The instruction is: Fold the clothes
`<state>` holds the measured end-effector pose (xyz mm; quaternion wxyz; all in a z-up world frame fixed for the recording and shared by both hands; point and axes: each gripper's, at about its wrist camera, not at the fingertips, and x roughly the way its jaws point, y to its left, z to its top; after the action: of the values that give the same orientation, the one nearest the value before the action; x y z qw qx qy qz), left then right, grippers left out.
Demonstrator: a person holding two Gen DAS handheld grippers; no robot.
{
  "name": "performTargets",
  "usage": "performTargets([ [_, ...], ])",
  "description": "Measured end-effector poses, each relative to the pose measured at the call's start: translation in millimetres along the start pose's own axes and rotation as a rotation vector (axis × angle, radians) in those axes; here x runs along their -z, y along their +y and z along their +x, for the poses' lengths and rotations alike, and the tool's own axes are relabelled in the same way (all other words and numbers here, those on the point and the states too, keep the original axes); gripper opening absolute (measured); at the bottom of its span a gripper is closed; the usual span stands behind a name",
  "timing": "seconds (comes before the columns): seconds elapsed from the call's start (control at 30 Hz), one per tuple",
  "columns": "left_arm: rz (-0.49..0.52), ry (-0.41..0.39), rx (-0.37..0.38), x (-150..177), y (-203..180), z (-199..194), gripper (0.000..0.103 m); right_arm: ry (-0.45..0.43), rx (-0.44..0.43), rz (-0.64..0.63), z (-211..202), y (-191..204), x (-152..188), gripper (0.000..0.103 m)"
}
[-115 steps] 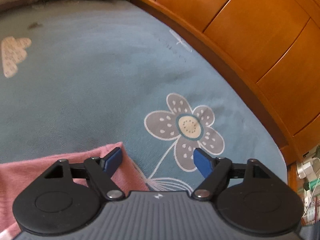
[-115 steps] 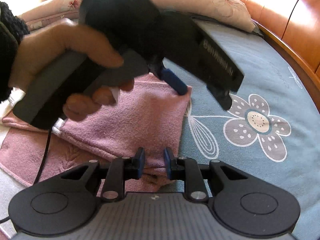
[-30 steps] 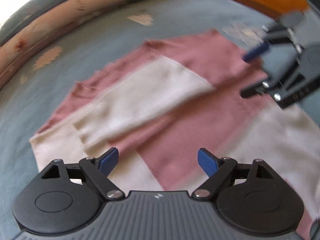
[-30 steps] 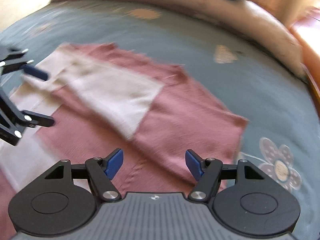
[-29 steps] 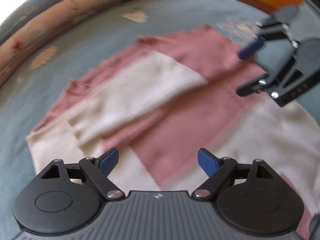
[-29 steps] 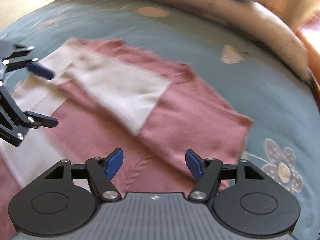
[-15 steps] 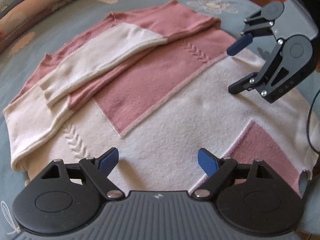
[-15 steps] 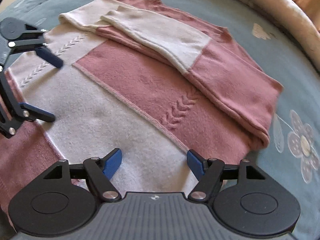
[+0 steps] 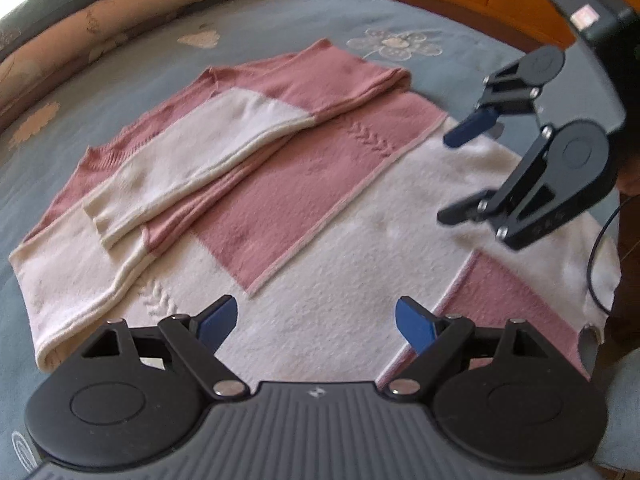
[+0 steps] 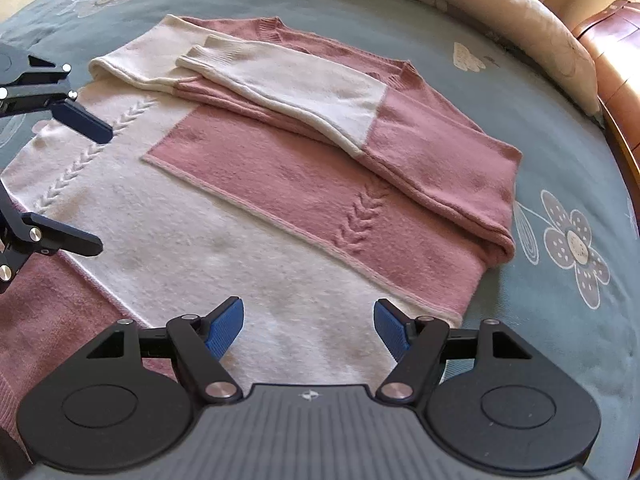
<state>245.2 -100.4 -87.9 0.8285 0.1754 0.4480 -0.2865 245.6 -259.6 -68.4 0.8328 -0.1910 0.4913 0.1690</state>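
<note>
On the bed, spread over a grey-blue bedsheet with flower prints (image 10: 576, 240), lies the pink and cream colour-block knit sweater (image 9: 280, 208), flat, with both sleeves already crossed over the chest near the collar end. The left gripper (image 9: 316, 320) hangs over the cream hem area with its jaws wide and nothing between them, and the right gripper (image 10: 308, 326) is the same deal: wide apart, empty, over the hem on its own side. So my guess is the next bit is grabbing the bottom edge at both corners and flipping it up toward the collar. Where this could go sideways: the knit looks thick and soft, so a pinch might catch only the top layer and the back would drag behind and bunch. Also the cream sleeve (image 10: 288, 88) on top is just lying loose, so a fast lift could slide it off its fold. And if the two sides don't grab evenly, the fold line ends up crooked. There's a cable (image 9: 600, 256) near the right side too, could snag the hem.
</note>
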Motion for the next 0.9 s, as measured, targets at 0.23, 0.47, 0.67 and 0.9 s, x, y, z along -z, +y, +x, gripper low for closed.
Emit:
performTargets([
  [0.23,0.020,-0.010,-0.041,-18,-21,-2,0.086,0.002,-0.023,-0.010,-8,-14,21,0.076],
  [0.47,0.011,-0.050,-0.100,-31,-59,-15,0.086,-0.042,-0.024,-0.075,-27,-57,46,0.076],
  [0.67,0.020,-0.002,-0.066,-5,-85,1,0.086,-0.052,-0.020,-0.095,-27,-45,53,0.076],
  [0.9,0.023,0.017,0.031,33,-81,-6,0.086,0.032,-0.014,-0.119,-31,12,87,0.076],
])
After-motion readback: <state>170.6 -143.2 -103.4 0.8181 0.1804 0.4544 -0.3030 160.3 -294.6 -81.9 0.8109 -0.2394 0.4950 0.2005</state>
